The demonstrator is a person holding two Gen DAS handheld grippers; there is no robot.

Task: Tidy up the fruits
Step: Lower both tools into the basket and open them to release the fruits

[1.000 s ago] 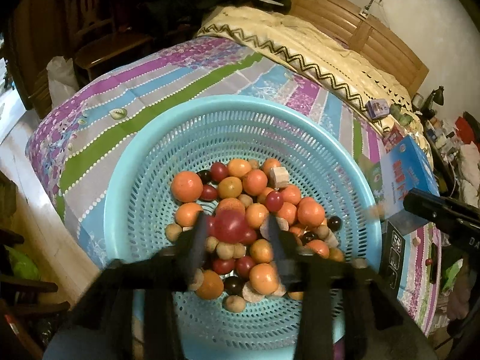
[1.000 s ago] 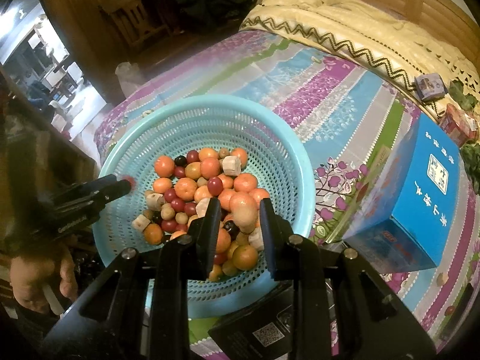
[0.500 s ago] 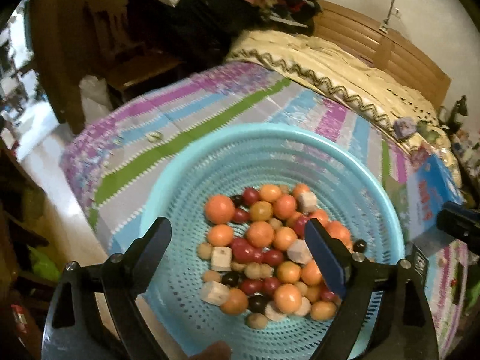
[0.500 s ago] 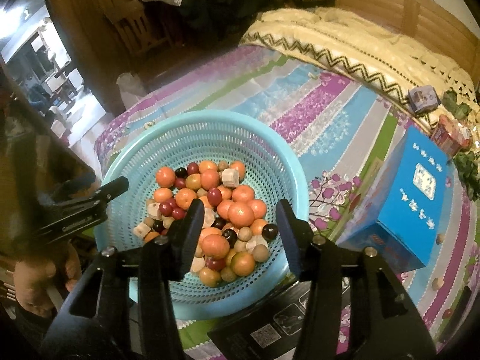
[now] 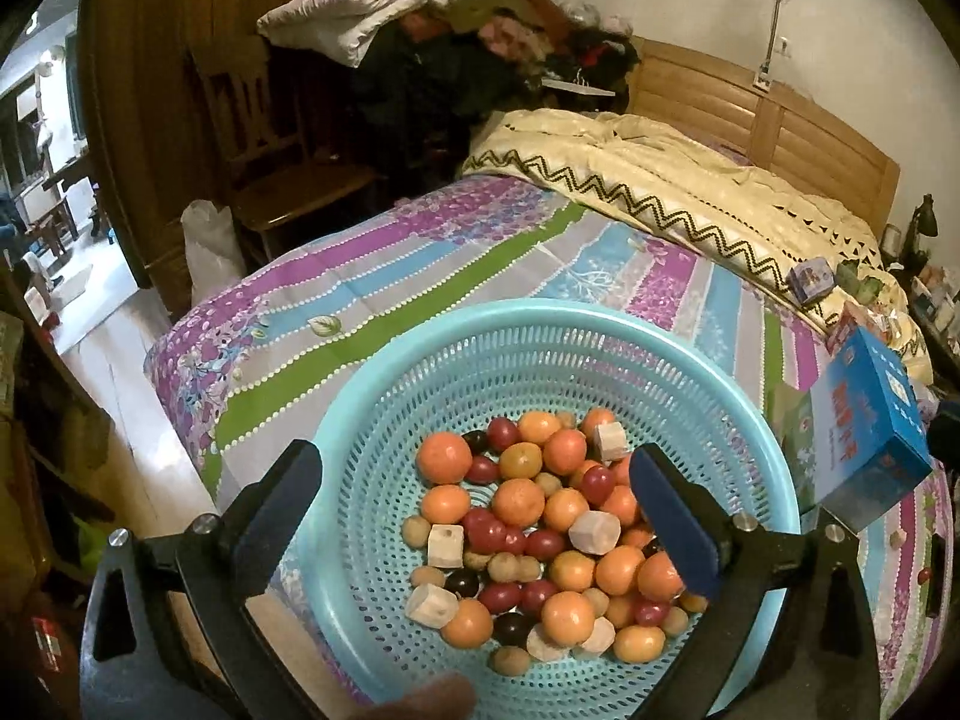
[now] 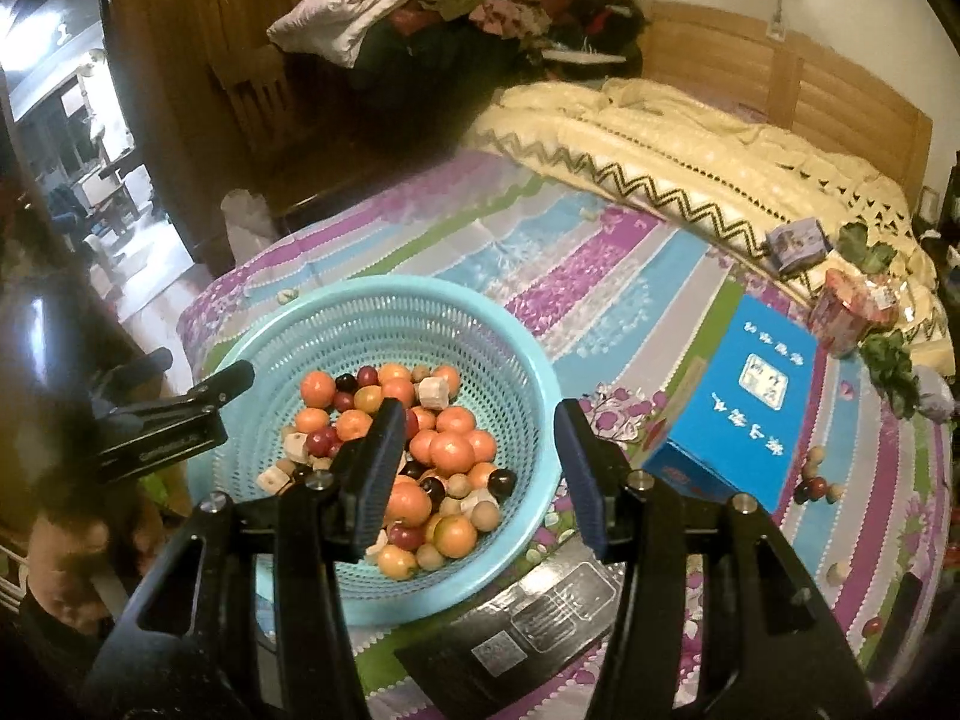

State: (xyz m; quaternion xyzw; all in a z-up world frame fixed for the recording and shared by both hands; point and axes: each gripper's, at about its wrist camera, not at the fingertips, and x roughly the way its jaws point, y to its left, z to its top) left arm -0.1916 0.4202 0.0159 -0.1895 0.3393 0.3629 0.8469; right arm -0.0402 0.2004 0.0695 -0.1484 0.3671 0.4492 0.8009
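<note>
At the near left corner of the bed, whose striped sheet carries everything, the turquoise basket sits close to the edge, and nearly all the fruits lie heaped in its bottom: orange ones, small dark red ones, tan round ones and a few pale cut chunks. Over its near rim the left gripper hangs with its jaws spread wide, having just been opening, and nothing sits between them. Just to the right, the right gripper stands partly parted above the near right side of the heap, its jaws also freshly opened a little and gripping nothing. Both tongs look released, so this reads as the pause after a drop into the basket. Further right a blue box lies on the sheet beside the basket, and past its near corner a few stray small fruits rest loose toward the right edge. The next move probably calls for the right gripper to swing over to those strays, straddle one and close gently so it does not roll away.
</note>
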